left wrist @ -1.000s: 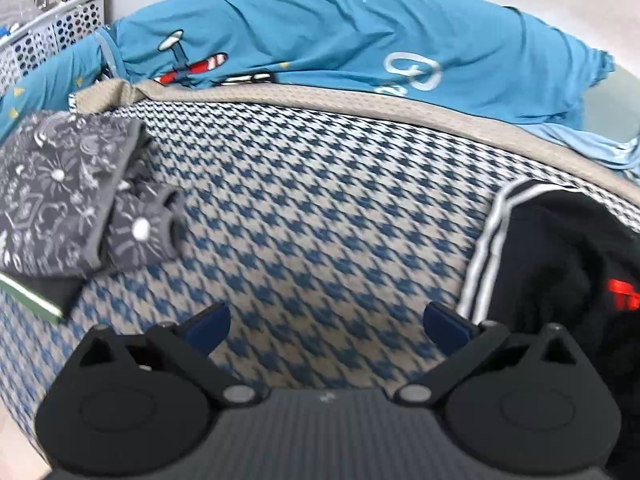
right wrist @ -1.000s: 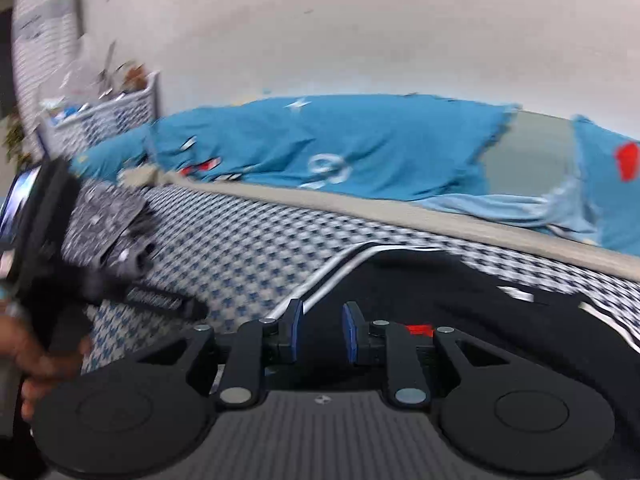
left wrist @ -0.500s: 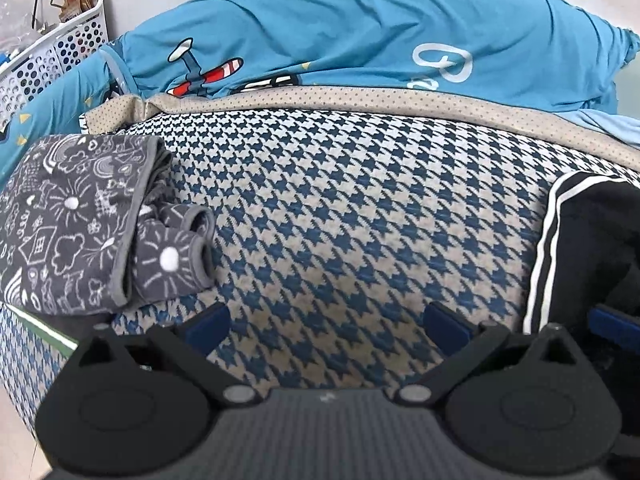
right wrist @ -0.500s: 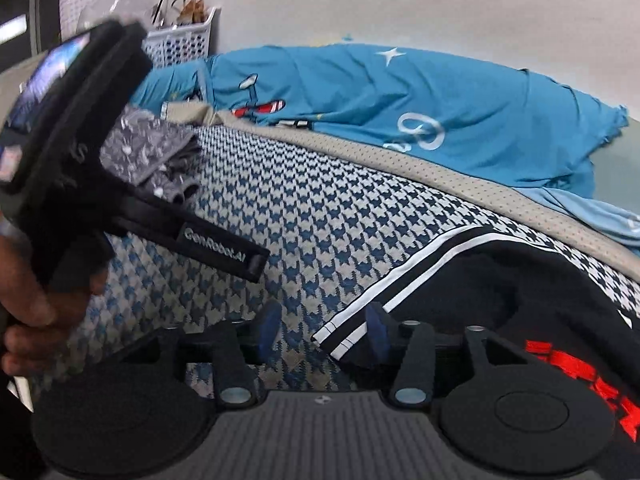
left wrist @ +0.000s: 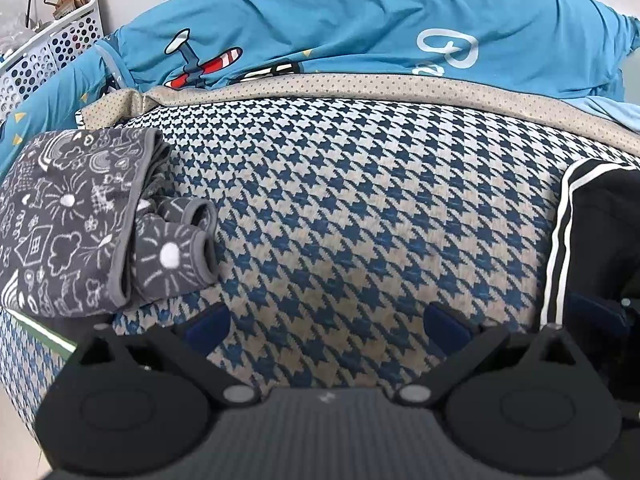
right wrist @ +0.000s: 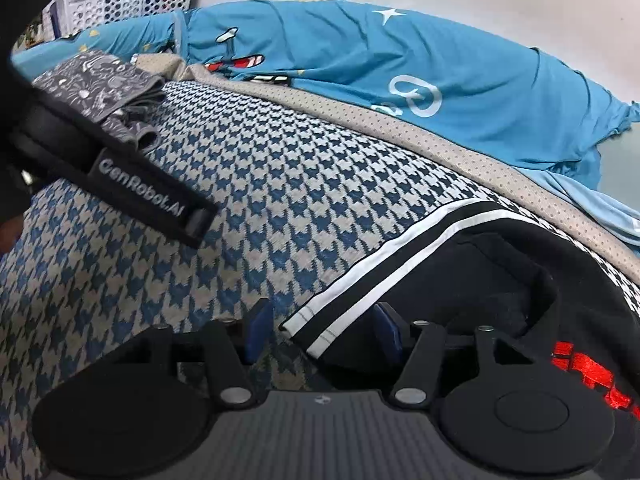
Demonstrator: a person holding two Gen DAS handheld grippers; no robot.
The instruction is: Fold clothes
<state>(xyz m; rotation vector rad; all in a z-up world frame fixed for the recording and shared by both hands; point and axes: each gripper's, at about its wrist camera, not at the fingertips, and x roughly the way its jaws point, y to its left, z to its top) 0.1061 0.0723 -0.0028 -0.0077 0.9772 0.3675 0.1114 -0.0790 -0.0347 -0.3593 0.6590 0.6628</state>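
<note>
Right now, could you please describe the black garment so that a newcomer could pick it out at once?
On the houndstooth cover, look to the right side, below the blue bedding. The black garment lies there, marked by white edge stripes and red lettering, unlike the grey doodle-print clothes folded at the left.

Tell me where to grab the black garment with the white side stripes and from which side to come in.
Take the black garment with white side stripes at its near striped corner, coming in low from the bare houndstooth bed cover. That corner lies flat with its edge exposed, and already sits between the open right gripper jaws, which have just been opening; the pads are not pressing it yet.
</note>
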